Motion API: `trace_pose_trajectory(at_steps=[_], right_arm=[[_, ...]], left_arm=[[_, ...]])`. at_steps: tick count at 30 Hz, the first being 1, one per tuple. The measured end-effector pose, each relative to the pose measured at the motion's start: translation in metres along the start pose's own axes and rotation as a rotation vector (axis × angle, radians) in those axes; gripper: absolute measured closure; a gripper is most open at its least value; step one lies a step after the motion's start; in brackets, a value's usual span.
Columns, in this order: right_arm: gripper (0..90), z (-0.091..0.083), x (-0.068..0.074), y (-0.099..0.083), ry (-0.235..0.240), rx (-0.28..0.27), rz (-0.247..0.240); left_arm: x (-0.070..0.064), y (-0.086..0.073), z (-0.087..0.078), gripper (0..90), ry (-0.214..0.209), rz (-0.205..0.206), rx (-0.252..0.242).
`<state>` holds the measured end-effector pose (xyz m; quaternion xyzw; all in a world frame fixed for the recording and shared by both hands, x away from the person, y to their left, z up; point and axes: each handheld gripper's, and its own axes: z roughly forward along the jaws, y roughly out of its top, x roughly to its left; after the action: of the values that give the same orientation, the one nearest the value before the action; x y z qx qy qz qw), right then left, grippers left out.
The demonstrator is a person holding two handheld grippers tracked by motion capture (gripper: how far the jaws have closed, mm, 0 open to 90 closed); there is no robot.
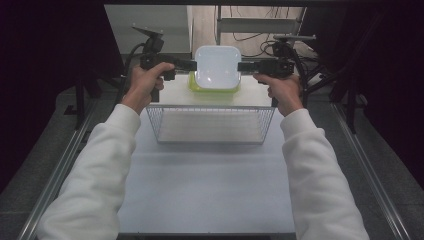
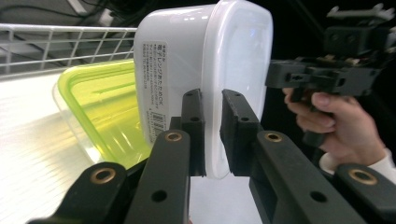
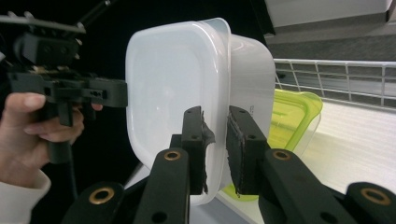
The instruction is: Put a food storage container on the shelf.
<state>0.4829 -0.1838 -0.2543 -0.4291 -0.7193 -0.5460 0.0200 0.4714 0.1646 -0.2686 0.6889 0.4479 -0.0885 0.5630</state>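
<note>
White lidded container [image 1: 217,67] held off the bench [image 1: 210,180], above a green-lidded container [image 1: 192,83]. Left gripper [image 1: 192,65] clamped on its left rim; right gripper [image 1: 243,66] clamped on opp. rim. Both jaws narrow, pinching lid edge. Wire basket [image 1: 212,125] sits near side, apart from both containers.

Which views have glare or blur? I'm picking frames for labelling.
High view: the white container's lid is blown out by glare and the surroundings are dark. Left gripper view: the table is overexposed. Right gripper view: the wire basket looks soft.
</note>
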Motion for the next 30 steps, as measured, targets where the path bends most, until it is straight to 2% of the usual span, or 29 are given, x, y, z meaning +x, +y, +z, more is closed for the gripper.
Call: trace_pose_trajectory(at_steps=[1, 2, 3, 7, 10, 11, 12, 13, 14, 17, 18, 19, 20, 22, 30], right_arm=[[77.0, 0.0, -0.001, 0.001, 0.003, -0.002, 0.012], [77.0, 0.0, -0.001, 0.001, 0.003, -0.002, 0.012], [76.9, 0.001, -0.002, 0.002, 0.006, -0.001, 0.022], [76.1, 0.005, -0.005, 0.006, 0.008, -0.004, 0.064], [75.4, 0.007, -0.008, 0.01, 0.003, 0.002, 0.109], [74.9, 0.009, -0.01, 0.011, 0.0, 0.004, 0.133], [74.9, 0.009, -0.01, 0.011, 0.0, 0.004, 0.133], [74.4, 0.012, -0.012, 0.013, -0.002, 0.002, 0.158], [74.4, 0.012, -0.012, 0.013, -0.002, 0.002, 0.158], [74.3, 0.016, -0.02, 0.014, 0.006, -0.013, 0.21], [74.3, 0.016, -0.02, 0.014, 0.006, -0.013, 0.21], [74.1, 0.019, -0.024, 0.014, 0.021, -0.015, 0.244], [74.1, 0.019, -0.024, 0.014, 0.021, -0.015, 0.244], [73.2, 0.023, -0.027, 0.014, 0.034, -0.013, 0.281], [74.4, 0.026, -0.032, 0.013, 0.047, -0.024, 0.308]], left_arm=[[0.005, 0.002, 0.001, 79.9, -0.023, -0.023, 0.006], [0.005, 0.002, 0.001, 79.9, -0.023, -0.023, 0.006], [0.008, 0.004, 0.001, 79.9, -0.03, -0.049, 0.005], [0.014, 0.007, 0.003, 79.6, -0.037, -0.106, -0.003], [0.018, 0.009, 0.005, 79.3, -0.043, -0.155, -0.015], [0.02, 0.01, 0.007, 78.9, -0.044, -0.183, -0.021], [0.02, 0.01, 0.007, 78.6, -0.044, -0.183, -0.021], [0.023, 0.012, 0.008, 78.4, -0.047, -0.204, -0.028], [0.023, 0.012, 0.008, 78.0, -0.047, -0.204, -0.028], [0.029, 0.014, 0.011, 77.1, -0.057, -0.237, -0.044], [0.029, 0.014, 0.011, 76.9, -0.057, -0.237, -0.044], [0.033, 0.015, 0.012, 76.8, -0.054, -0.249, -0.056], [0.033, 0.015, 0.012, 76.6, -0.054, -0.249, -0.056], [0.037, 0.016, 0.012, 76.2, -0.029, -0.257, -0.058], [0.04, 0.016, 0.012, 75.9, -0.03, -0.255, -0.069]])
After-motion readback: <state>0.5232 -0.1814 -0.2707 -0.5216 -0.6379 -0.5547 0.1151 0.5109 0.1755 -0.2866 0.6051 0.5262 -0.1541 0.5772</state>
